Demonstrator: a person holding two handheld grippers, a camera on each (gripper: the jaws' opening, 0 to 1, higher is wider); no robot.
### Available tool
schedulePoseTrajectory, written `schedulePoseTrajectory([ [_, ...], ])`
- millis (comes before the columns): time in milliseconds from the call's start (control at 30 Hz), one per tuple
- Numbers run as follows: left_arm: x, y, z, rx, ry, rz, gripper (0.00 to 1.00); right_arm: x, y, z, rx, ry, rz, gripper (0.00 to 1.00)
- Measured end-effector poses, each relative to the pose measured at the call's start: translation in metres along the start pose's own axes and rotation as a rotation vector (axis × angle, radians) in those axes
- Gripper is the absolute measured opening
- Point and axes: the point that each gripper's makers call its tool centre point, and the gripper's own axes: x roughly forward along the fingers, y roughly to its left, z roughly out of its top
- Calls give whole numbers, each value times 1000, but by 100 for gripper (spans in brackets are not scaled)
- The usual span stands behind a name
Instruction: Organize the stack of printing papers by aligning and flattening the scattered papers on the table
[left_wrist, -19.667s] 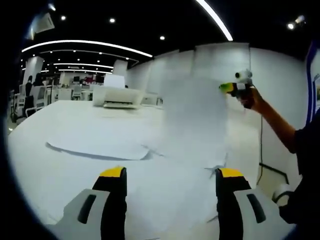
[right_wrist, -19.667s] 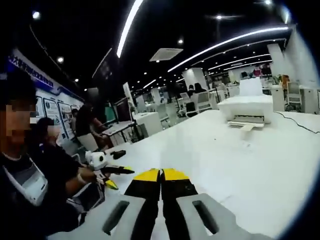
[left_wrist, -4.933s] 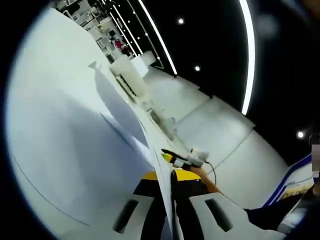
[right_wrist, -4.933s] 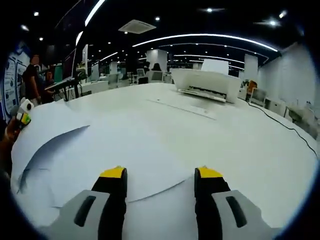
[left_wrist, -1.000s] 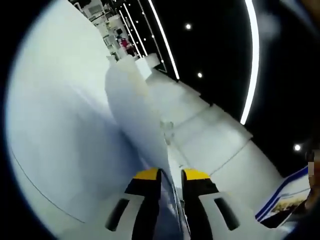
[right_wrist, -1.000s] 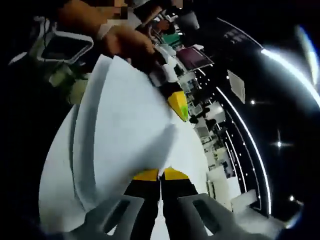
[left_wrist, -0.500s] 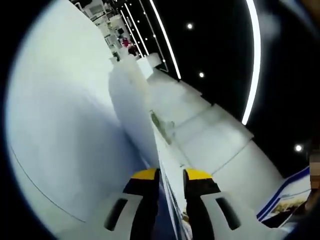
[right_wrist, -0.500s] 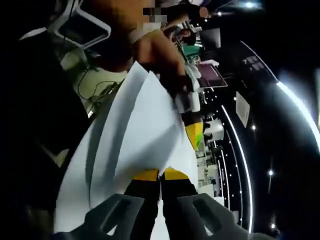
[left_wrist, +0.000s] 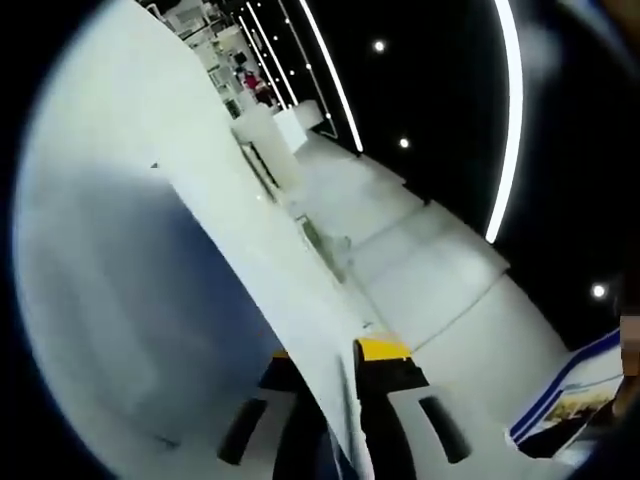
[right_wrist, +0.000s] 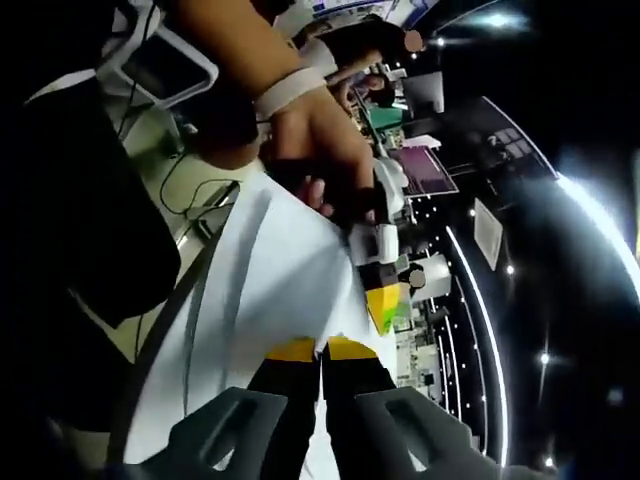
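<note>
Your right tongs (right_wrist: 321, 345) are pressed together on the lower edge of the printing papers (right_wrist: 262, 290); the sheets rise from the yellow tips and fan toward the upper left of the right gripper view, held up off the desk. At their far edge your left hand (right_wrist: 318, 150) carries the left tongs (right_wrist: 384, 305), whose yellow-green tip lies against the sheets' right side; in the left gripper view the left tongs (left_wrist: 325, 352) stand narrow, with the edge of the printing papers (left_wrist: 250, 240) running between the yellow tips and sweeping away toward the upper left, so they grip the sheets too.

The white desk (left_wrist: 110, 150) spreads to the left in that view, with a white printer (left_wrist: 268, 150) far off on it.

What the next move turns on: the stack's long axis runs from one pair of tongs to the other, so each hand holds an opposite edge and neither is nearer; I judge the sheets are being squared in the air, and you must bring the loose lower edges down onto the desk evenly to knock them flush.
</note>
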Motion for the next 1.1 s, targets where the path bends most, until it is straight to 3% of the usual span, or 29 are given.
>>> schedulePoseTrajectory([
  [167, 0, 0, -2, 11, 11, 4, 7, 1, 5, -1, -20, -1, 20, 0],
  [233, 0, 1, -3, 10, 12, 6, 7, 1, 11, -1, -1, -9, 46, 6],
  [400, 0, 2, -3, 10, 18, 9, 7, -16, 13, -2, 208, -63, 88, 19],
  [533, 0, 1, -3, 7, 16, 6, 7, -35, 11, -14, 375, -75, 123, 41],
  [667, 0, 1, -4, 10, 17, 6, 7, -51, 3, -52, 516, -31, 101, 40],
  [900, -1, 1, -5, 9, 18, 6, 7, -70, -27, -140, 809, 52, -58, 40],
  [967, -1, 1, -5, 10, 19, 5, 7, -80, -35, -178, 884, 100, -115, 40],
  [1100, -2, 0, -5, 8, 16, 2, 7, -107, -41, -233, 1114, 151, -227, 39],
])
